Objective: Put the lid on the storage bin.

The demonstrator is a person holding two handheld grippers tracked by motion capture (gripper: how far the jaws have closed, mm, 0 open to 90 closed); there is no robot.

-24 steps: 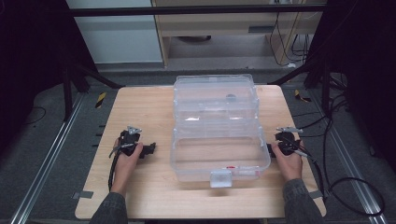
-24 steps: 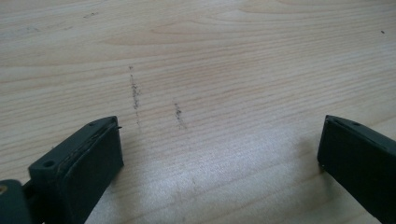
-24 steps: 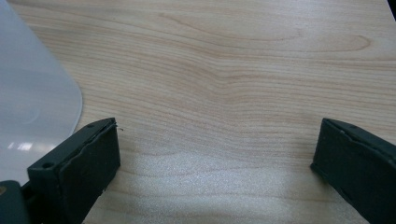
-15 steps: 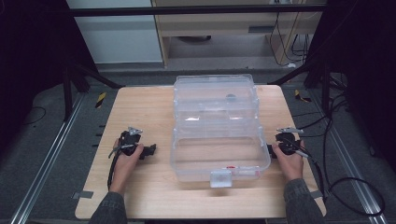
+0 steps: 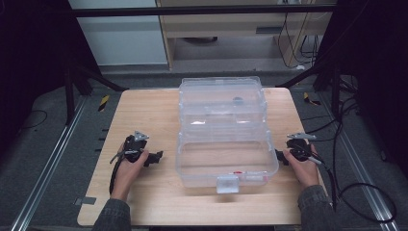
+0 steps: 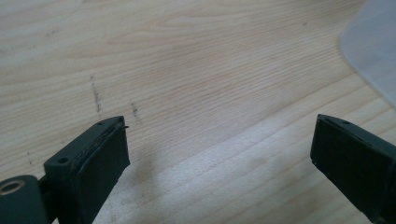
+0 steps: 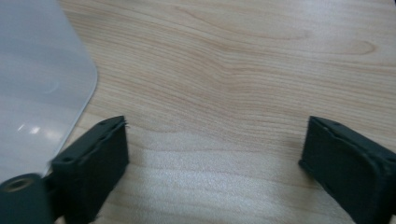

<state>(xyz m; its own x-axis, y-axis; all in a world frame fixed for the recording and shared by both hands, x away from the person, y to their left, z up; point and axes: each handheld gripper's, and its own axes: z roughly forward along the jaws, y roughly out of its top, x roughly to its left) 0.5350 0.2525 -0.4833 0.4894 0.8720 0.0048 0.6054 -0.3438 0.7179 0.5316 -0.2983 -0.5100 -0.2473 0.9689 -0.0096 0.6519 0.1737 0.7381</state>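
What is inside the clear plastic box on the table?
Through the clear plastic box one small dark round thing shows near its far end. The glare on the lid hides any finer contents.

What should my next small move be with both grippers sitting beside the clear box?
Probably ease the right gripper inward onto the clear plastic box. Its jaws stand open and empty right beside the box's side. The left gripper, also open and empty, rests on the wooden table farther off.

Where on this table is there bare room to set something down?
Bare wood lies left of the clear plastic box, above the left gripper, and along the table's near edge. The strip right of the box is narrow, taken by the right gripper.
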